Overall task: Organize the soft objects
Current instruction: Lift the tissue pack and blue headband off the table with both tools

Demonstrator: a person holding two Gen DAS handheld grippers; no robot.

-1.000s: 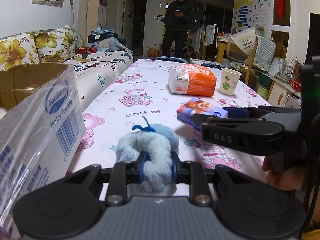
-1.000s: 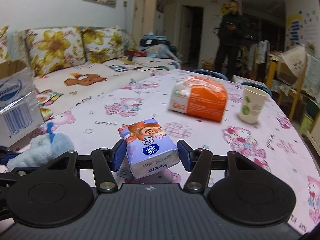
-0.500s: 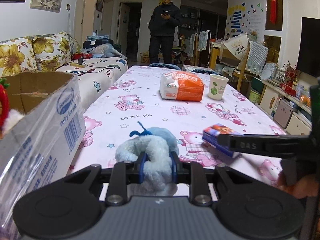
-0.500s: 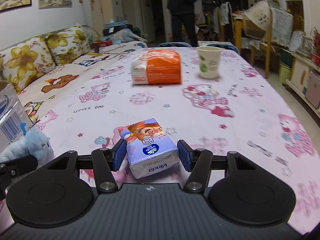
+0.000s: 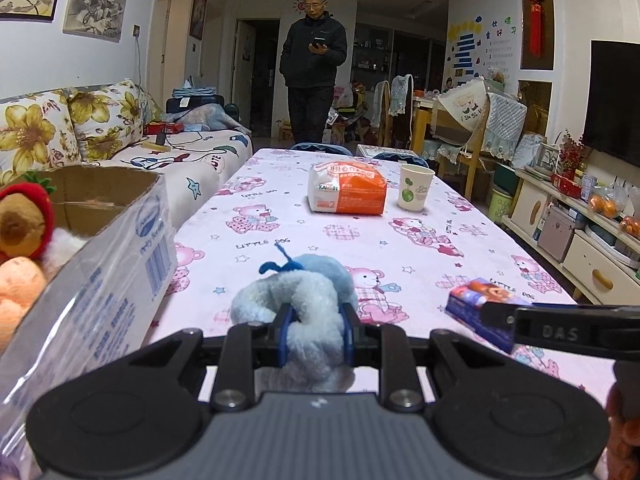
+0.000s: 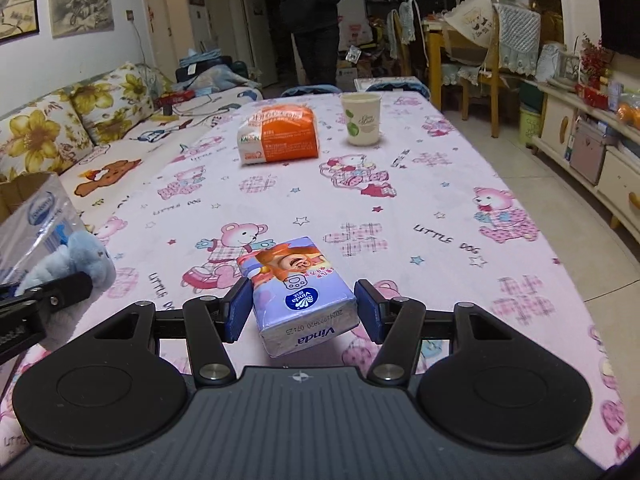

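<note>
My left gripper [image 5: 316, 320] is shut on a light blue plush toy [image 5: 308, 292], held just above the pink bear-print tablecloth [image 5: 320, 232]. A cardboard box [image 5: 100, 216] wrapped in printed plastic stands close on the left; a strawberry-hooded plush [image 5: 24, 220] and an orange plush [image 5: 16, 284] lie inside it. My right gripper [image 6: 300, 308] is shut on a small purple Vinda tissue pack [image 6: 296, 280], tilted and off the cloth. In the left wrist view that tissue pack [image 5: 476, 304] hangs at the lower right. In the right wrist view the blue plush [image 6: 84, 256] and the box [image 6: 32, 208] show at the left edge.
An orange-and-white tissue bag [image 5: 346, 194] and a paper cup [image 5: 414, 192] stand at the far middle of the table. A person [image 5: 314, 64] stands beyond the far end, looking at a phone. A floral sofa [image 5: 120, 128] runs along the left, low cabinets [image 5: 580, 240] along the right.
Both grippers have drawn back along the table with their loads. The right gripper has shifted right and rolled level. The box's inside and its plush toys came into view. The person stepped nearer.
</note>
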